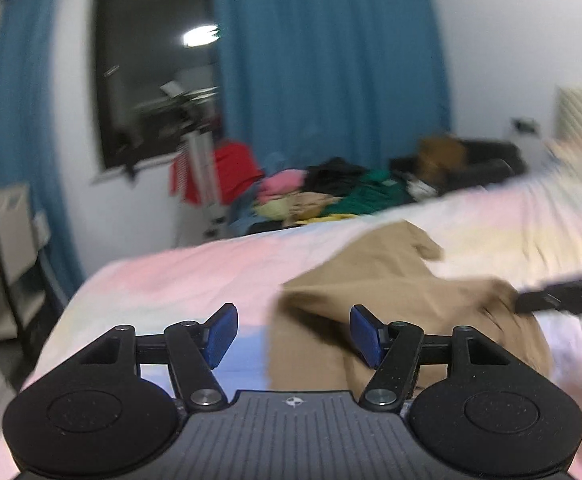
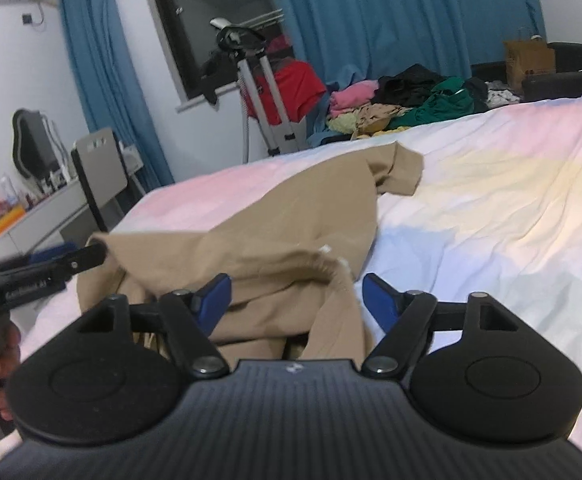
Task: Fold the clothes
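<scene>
A tan T-shirt (image 2: 291, 216) lies crumpled on the bed (image 2: 491, 208), over a pastel sheet, one sleeve toward the far edge. The right tool (image 2: 295, 300) has its blue pads spread wide, and the collar of the shirt sits between them. The left tool (image 1: 293, 330) is also spread and holds nothing, just over the shirt. A pile of clothes (image 2: 403, 100) lies behind the bed.

Tan shirt (image 2: 291, 216); pastel pink-yellow-blue bedsheet (image 2: 491, 220).
</scene>
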The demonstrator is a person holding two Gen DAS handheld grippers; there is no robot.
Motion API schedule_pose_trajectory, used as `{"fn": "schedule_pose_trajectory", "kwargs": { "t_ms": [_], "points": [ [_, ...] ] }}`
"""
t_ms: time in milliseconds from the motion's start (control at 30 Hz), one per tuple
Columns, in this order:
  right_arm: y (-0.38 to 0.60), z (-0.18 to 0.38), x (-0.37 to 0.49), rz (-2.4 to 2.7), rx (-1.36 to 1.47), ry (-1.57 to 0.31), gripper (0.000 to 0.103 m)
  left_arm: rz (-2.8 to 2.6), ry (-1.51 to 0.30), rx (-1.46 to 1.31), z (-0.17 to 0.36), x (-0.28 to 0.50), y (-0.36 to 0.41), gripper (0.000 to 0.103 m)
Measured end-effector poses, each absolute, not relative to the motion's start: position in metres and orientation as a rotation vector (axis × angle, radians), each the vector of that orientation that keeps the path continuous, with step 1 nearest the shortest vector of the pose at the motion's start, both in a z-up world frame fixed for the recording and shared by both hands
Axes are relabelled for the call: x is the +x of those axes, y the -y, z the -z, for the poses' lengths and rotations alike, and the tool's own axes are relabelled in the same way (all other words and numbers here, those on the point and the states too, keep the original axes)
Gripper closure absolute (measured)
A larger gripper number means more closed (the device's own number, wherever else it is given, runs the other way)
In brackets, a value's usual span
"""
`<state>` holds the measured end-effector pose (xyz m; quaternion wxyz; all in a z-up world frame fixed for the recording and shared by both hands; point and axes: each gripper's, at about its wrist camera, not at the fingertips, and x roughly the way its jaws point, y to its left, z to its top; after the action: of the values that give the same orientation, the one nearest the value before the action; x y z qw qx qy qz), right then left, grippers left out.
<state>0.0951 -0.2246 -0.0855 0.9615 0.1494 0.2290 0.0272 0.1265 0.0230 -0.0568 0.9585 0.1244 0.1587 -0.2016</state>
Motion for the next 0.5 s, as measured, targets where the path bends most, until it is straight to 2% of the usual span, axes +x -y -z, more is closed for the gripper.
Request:
{"fn": "schedule_pose_trajectory", "kwargs": {
  "t_ms": [133,267,500],
  "points": [
    [0.226,0.092,0.103,-0.11,0.339,-0.482,0.043,0.432,-0.321,0.308,0.067,0.12,-0.004,0.038],
    [0.25,0.118,0.129,-0.35,0.71,-0.552,0.043,0.456,-0.32,0.363,0.077,0.114,0.014,0.038],
    [0.279,0.162,0.166,-0.425,1.096,-0.561,0.042,0.438,-0.259,0.432,0.078,0.111,0.024,0.038]
  ]
}}
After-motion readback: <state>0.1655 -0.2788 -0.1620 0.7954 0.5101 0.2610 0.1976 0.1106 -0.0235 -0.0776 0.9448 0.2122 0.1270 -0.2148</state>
